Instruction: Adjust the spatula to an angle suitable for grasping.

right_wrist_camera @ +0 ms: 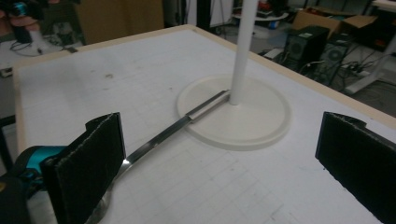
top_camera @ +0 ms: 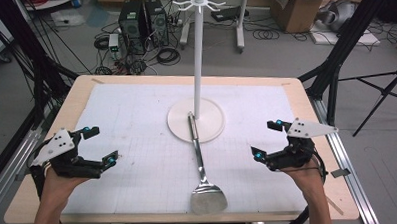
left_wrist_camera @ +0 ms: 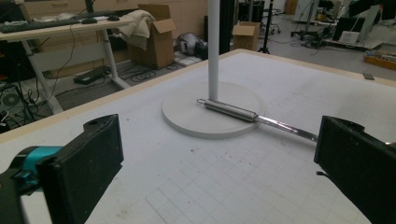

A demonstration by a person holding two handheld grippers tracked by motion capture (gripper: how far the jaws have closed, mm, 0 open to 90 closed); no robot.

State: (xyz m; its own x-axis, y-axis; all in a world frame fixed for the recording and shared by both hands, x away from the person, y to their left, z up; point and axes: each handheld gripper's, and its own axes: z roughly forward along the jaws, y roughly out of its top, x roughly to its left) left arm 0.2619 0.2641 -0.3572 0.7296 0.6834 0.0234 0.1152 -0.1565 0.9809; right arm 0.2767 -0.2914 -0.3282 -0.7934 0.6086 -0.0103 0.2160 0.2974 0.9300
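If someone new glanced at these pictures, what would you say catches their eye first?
Most likely the tall white stand, rising from its round base at the middle of the white mat. Next, the metal spatula, lying with its handle end on that base and its blade toward the table's near edge. The left gripper and right gripper flank it, both open and holding nothing.
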